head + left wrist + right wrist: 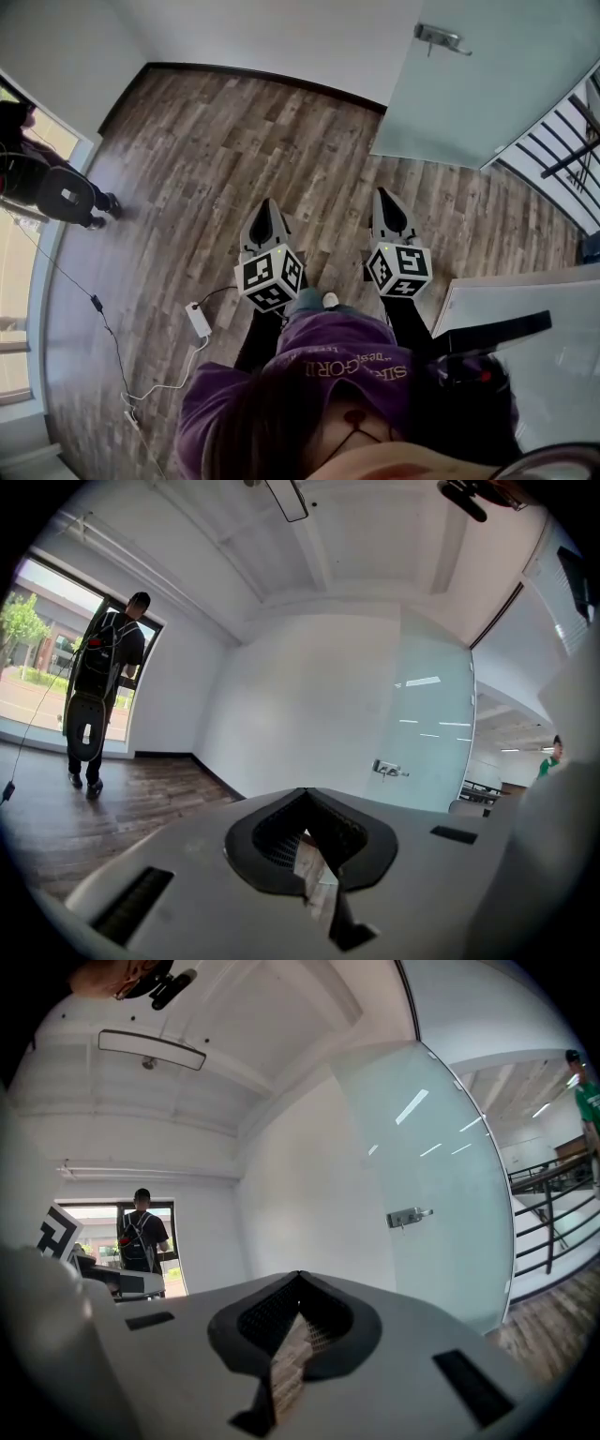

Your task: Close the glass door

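Purple cap (352, 361) and my own hair crowd the bottom of the head view. Just beyond them I hold both tools side by side, pointing to 12 o'clock over the wood floor (216, 150). On the left tool (265, 214) the jaws are pressed together on nothing, and the right tool (387, 202) looks the same, tips meeting with no thing between them. I judge that sensible, since a door wants a push from a blunt closed tip, not a pinch. At about 1 o'clock the glass door (487, 84) stands swung open, well apart from both tools, with its metal handle (441, 38) up near its left edge. The right tool is the nearer one, so it seems better placed to reach the door. Bare floor lies open between me and the panel. A railing (572, 150) at 3 o'clock and a cable (112, 337) trailing at 8 o'clock bound my room, and a person (56, 187) stands by the window at 9 o'clock, well clear.
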Tool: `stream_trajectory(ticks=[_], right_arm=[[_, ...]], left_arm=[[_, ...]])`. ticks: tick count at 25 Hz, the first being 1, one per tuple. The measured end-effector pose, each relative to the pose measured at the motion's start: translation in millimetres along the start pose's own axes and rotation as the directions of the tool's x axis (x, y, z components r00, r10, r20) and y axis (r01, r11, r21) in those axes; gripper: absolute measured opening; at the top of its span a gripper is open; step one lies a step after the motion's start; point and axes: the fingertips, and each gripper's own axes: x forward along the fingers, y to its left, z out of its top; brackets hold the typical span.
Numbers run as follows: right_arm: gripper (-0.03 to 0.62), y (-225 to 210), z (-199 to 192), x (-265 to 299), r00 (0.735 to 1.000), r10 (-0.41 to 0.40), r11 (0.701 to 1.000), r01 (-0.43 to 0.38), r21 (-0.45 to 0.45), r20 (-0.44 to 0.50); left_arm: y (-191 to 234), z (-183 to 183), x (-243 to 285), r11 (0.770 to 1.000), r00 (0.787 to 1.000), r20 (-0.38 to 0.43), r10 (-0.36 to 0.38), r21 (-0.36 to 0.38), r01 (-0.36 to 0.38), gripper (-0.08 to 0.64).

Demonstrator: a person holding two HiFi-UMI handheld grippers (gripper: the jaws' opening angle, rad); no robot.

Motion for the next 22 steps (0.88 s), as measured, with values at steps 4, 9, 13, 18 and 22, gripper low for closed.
stream_trajectory(ticks=[4,9,13,18,22], right_arm=[[-0.014,-0.7,7.1,33.6,1.000,0.006,1.000,-0.006,0.002,0.006],[-0.014,11.8,14.9,97.9,1.000,0.010,1.000,-0.010,0.002,0.025],[-0.014,29.0,24.0,165.6,0.999,0.031,0.999,-0.030,-0.011,0.018],[-0.014,46.1,37.8,246.2,0.999,0.040,0.999,-0.039,-0.014,0.035],[-0.014,56.0,35.7,283.1,0.999,0.026,0.999,-0.025,-0.023,0.033]], left_arm=[[5.8,13.4,27.2,1.000,1.000,0.027,0.005,0.012,-0.005,0.000],[41.3,38.3,79.3,0.999,0.997,0.071,0.031,-0.029,-0.029,0.000],[79.1,67.0,130.1,0.998,0.995,0.081,0.063,-0.025,-0.061,0.000],[118.6,94.2,194.4,0.998,0.994,0.086,0.066,-0.016,-0.065,0.000],[141.4,104.0,231.0,0.998,0.995,0.083,0.057,-0.002,-0.057,0.000]])
